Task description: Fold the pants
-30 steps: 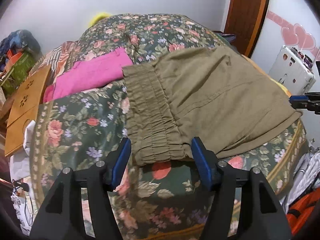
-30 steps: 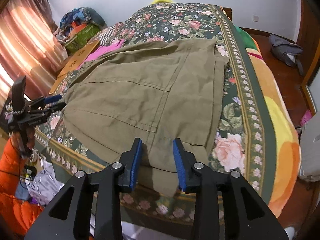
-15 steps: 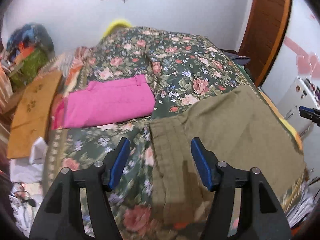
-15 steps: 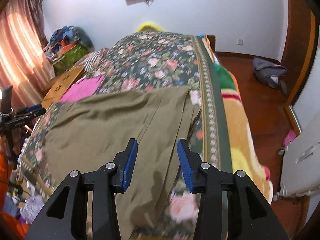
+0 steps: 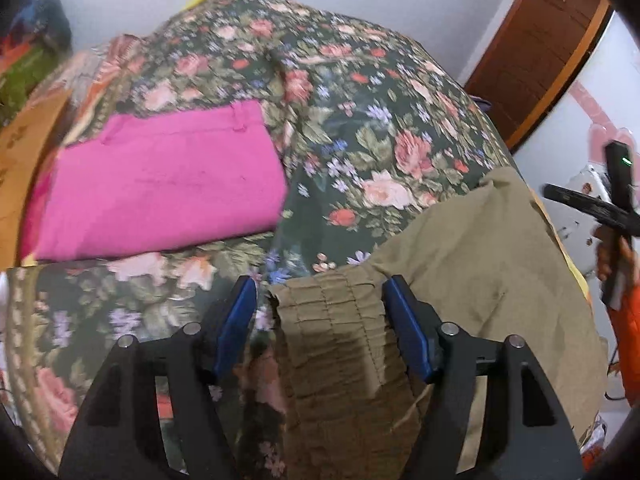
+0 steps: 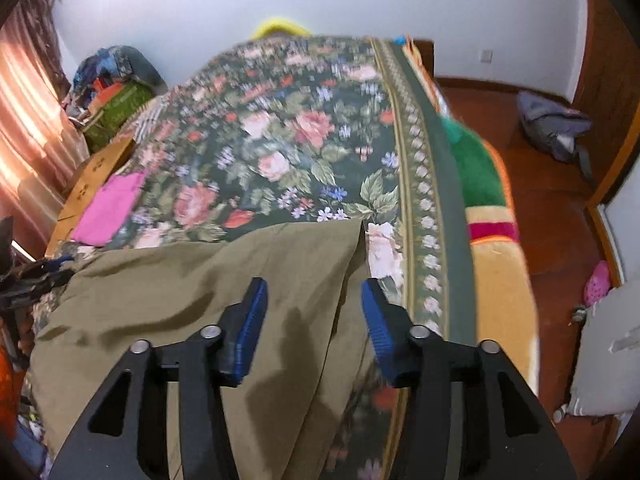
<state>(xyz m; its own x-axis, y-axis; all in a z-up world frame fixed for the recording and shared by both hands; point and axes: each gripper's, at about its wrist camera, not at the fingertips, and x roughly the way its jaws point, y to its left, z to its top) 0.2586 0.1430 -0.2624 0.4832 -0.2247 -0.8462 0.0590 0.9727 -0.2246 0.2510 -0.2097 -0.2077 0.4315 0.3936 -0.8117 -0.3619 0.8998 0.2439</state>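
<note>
In the left wrist view the left gripper (image 5: 320,320) hangs over the near edge of a bed covered by a floral bedspread (image 5: 360,120), and its blue pads (image 5: 236,320) stand well apart, opening further, with nothing pinched. The gathered elastic waistband (image 5: 332,332) of the olive pants (image 5: 480,264) lies between the two fingers, below them; whether the right pad brushes the cloth cannot be told. The waistband runs from near the camera away up the picture, while the rest of the garment spreads to the right, so its long axis goes across the bed. A folded pink garment (image 5: 160,184) lies up and to the left, apart from the pants. At the right edge the right gripper (image 5: 592,208) shows, held in a hand (image 5: 612,256). In the right wrist view the right gripper (image 6: 312,320) is over the leg end of the pants (image 6: 200,292), its jaws opening and its pads (image 6: 252,320) clear of the fabric. The hem corner lies between the fingers, and the cloth stretches away to the left toward the left gripper (image 6: 36,276) at the far left edge. The pink garment (image 6: 112,208) sits further up on the left.
</note>
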